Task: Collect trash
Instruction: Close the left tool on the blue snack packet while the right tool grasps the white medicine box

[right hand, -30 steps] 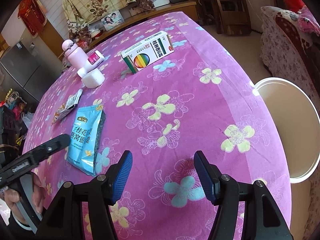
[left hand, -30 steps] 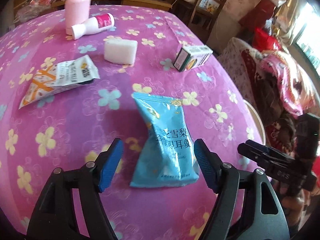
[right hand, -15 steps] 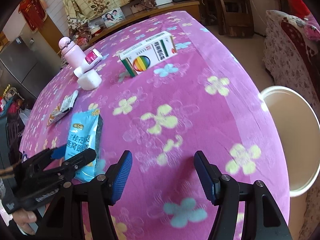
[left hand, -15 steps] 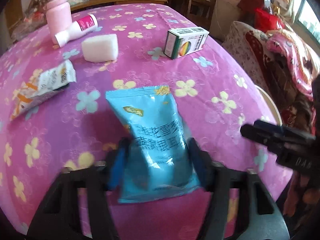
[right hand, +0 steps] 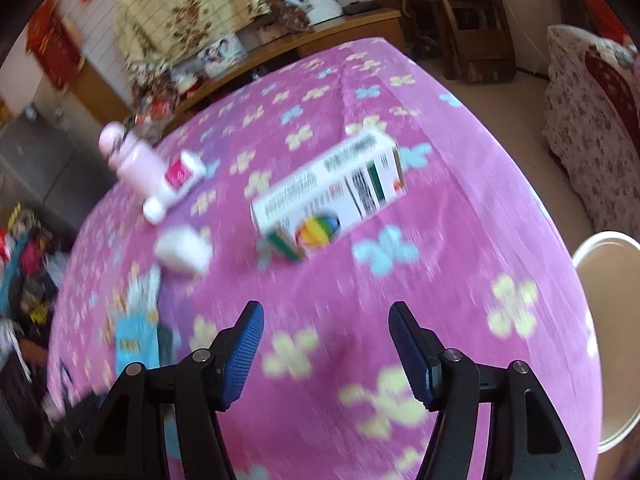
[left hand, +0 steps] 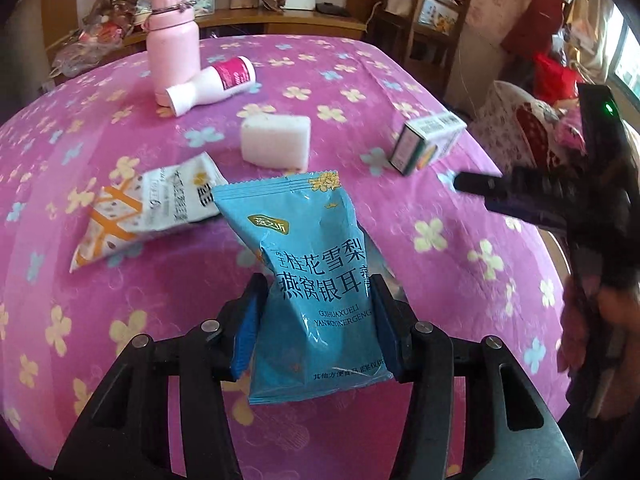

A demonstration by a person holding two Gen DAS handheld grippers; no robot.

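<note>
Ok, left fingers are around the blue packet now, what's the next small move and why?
Probably carry the blue packet toward the white bin past the table edge. The left gripper has just been closing and its fingers now pinch the packet's sides, with its top already raised off the pink cloth. The right gripper is open and empty.

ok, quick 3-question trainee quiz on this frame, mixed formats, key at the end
1. True or false: the left gripper has its jaws closed on the blue snack packet.
2. What is between the right gripper's jaws? A) the medicine box B) nothing C) the white sponge
3. Fill in: the small white bottle lies on its side against the pink ____.

Key: 1 true; 2 B; 3 flask
</note>
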